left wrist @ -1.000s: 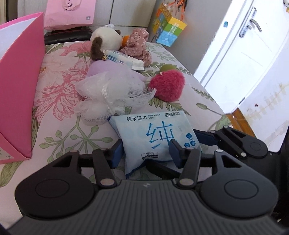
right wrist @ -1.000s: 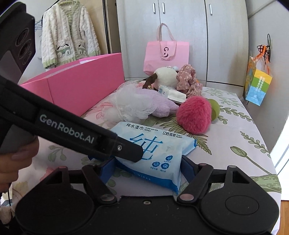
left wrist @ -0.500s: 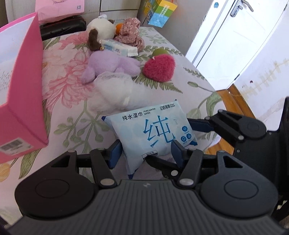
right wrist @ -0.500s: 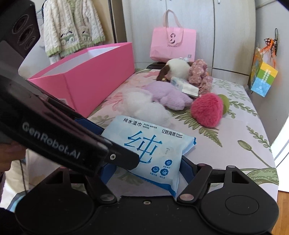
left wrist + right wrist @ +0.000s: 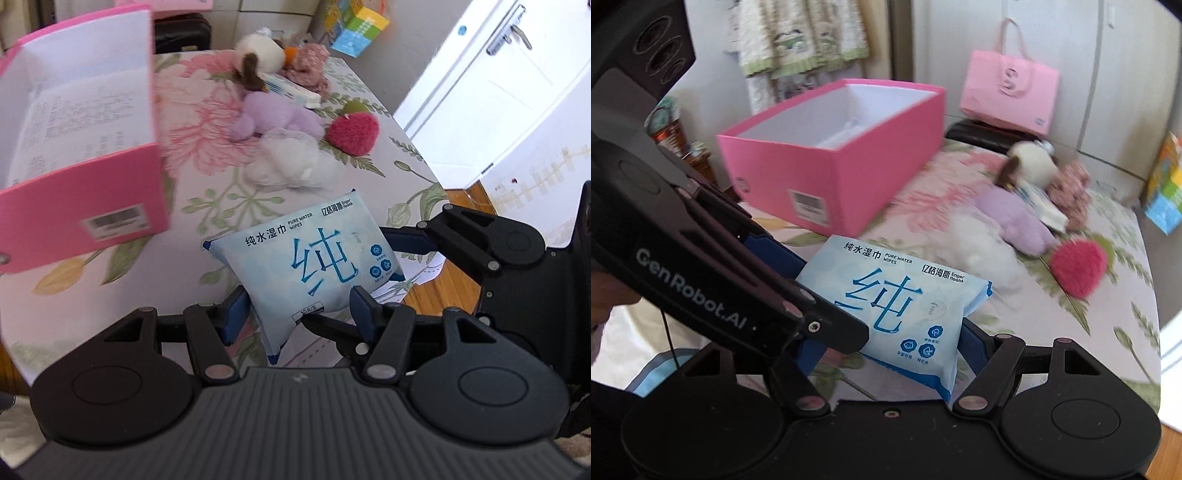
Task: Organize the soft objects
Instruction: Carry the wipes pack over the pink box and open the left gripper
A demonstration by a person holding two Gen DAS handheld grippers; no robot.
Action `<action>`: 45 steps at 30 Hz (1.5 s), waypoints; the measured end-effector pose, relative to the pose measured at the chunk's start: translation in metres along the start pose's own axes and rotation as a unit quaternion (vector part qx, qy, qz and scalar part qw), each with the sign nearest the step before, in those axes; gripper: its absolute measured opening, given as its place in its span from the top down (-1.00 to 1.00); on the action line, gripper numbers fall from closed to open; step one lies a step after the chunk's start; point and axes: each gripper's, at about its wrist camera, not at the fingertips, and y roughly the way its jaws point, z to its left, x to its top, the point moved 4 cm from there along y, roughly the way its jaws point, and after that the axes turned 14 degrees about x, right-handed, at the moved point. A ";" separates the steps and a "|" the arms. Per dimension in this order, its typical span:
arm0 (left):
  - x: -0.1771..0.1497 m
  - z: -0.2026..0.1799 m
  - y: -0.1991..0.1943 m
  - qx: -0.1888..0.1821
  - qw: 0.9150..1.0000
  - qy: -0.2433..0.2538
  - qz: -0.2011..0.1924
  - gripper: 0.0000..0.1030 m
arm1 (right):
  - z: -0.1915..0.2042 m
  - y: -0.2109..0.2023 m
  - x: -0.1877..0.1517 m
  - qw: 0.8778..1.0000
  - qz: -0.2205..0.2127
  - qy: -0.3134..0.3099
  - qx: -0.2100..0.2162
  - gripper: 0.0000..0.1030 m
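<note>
Pale blue wet-wipes pack [image 5: 314, 258], tilted, held clear above the floral surface. Far right: purple plush [image 5: 273, 114], white mesh puff [image 5: 291, 162], red strawberry plush [image 5: 354, 133], cream plush [image 5: 258, 50]. Open pink box [image 5: 842, 147], left.

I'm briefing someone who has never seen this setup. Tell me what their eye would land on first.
The pale blue pack of wet wipes dominates, held above the floral bedspread by both claws at once: the right claw grips its sides while the left claw clamps its other end. Behind it to the left stands an open pink box; a red plush strawberry lies right, beside other soft toys.
</note>
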 end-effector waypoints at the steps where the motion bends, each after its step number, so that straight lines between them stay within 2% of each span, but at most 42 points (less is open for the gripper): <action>1: -0.002 0.003 -0.005 0.003 1.000 -0.003 -0.001 -0.10 | 0.006 -0.001 0.003 1.000 0.000 -0.008 0.004 -0.53; 7: -0.013 0.030 -0.036 0.027 0.999 -0.025 -0.006 -0.10 | 0.044 0.000 0.023 0.998 0.008 -0.062 0.023 -0.54; 12: -0.008 0.051 -0.062 0.045 0.998 -0.031 -0.027 -0.11 | 0.063 0.000 0.047 0.996 0.000 -0.084 0.039 -0.55; 15: 0.004 0.069 -0.074 0.044 0.997 -0.053 -0.039 -0.11 | 0.072 0.001 0.065 0.994 -0.013 -0.099 0.041 -0.55; 19: 0.023 0.087 -0.085 0.053 0.995 -0.054 -0.065 -0.11 | 0.073 0.005 0.093 0.993 -0.034 -0.106 0.042 -0.55; 27: 0.084 0.120 -0.089 0.053 0.990 -0.052 -0.119 -0.11 | 0.059 0.018 0.151 0.986 -0.081 -0.146 0.017 -0.56; 34: 0.146 0.163 -0.058 0.060 0.984 -0.090 -0.142 -0.12 | 0.012 0.051 0.215 0.989 -0.093 -0.111 0.039 -0.57; 38: 0.173 0.189 -0.022 0.061 0.984 -0.112 -0.126 -0.12 | -0.018 0.087 0.242 0.992 -0.079 -0.068 0.067 -0.57; 45: 0.196 0.215 0.032 0.069 0.984 -0.138 -0.089 -0.12 | -0.041 0.146 0.256 0.996 -0.033 -0.064 0.056 -0.56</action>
